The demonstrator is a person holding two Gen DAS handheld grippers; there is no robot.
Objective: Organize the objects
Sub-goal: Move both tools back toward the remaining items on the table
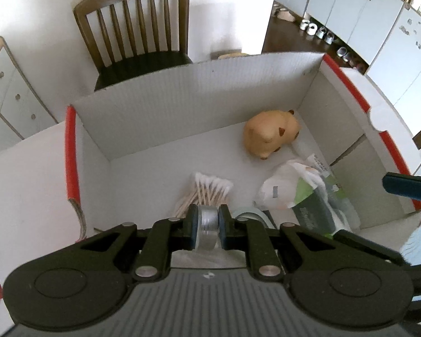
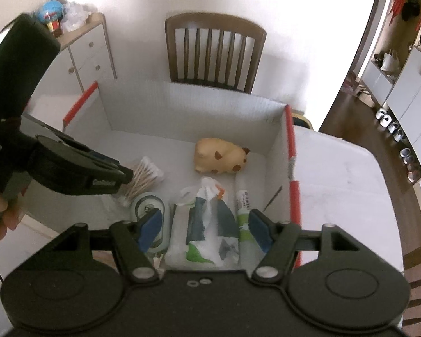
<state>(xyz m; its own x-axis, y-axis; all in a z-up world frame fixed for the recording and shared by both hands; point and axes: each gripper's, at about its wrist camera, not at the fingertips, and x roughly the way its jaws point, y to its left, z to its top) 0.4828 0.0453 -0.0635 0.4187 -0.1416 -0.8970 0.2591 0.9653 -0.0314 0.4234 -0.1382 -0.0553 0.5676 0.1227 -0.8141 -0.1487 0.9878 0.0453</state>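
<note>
White box [image 1: 160, 106] holds a tan spotted toy [image 1: 272, 133].

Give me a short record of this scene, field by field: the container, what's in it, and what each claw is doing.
container: open white cardboard box with red edges
contents: tan animal toy, cotton swabs, tissue pack, tube, oval case
left claw: shut on a small round silver tin, over the box
right claw: open, nothing gripped, above the tissue pack
surroundings: wooden chair behind the box
</note>
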